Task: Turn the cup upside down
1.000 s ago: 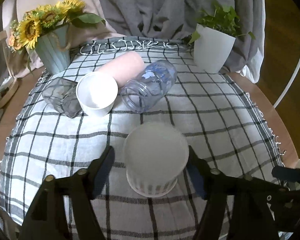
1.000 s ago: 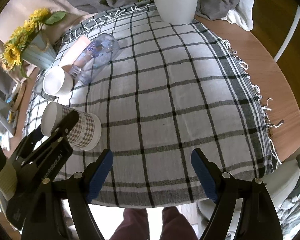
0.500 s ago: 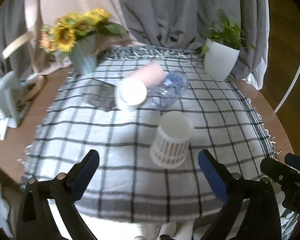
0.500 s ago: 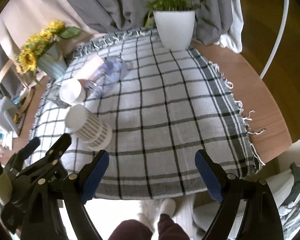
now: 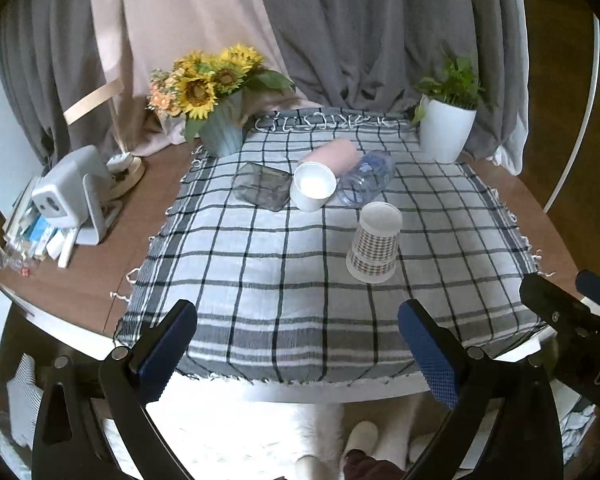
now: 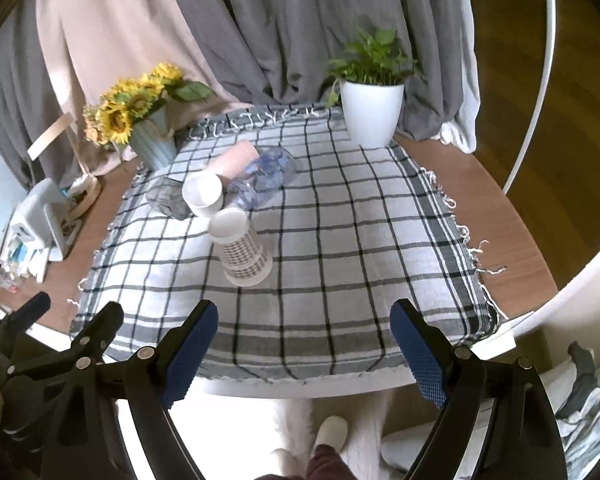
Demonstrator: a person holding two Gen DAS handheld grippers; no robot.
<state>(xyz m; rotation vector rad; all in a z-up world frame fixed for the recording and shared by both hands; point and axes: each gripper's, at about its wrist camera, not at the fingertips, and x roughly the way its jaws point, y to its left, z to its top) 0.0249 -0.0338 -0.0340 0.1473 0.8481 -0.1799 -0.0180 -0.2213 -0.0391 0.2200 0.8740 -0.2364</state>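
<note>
A checked paper cup [image 5: 374, 248] stands upside down on the plaid cloth [image 5: 260, 280], its wide rim on the cloth and its white base up. It also shows in the right wrist view [image 6: 242, 250]. My left gripper [image 5: 298, 346] is open and empty, held back over the table's near edge, well short of the cup. My right gripper [image 6: 302, 338] is open and empty too, also back at the near edge. The right gripper's body shows at the right edge of the left wrist view [image 5: 568, 320].
Behind the cup lie a white cup [image 5: 314, 186], a pink tumbler [image 5: 336, 154], a clear blue bottle [image 5: 366, 182] and a grey glass [image 5: 262, 186], all on their sides. A sunflower vase [image 5: 220, 128] and a white plant pot [image 5: 446, 132] stand at the back. Clutter [image 5: 60, 208] sits left.
The left gripper has let go of the cup, opened wide and pulled back and up from it. The right gripper has pulled back too. The cup stays upside down.
</note>
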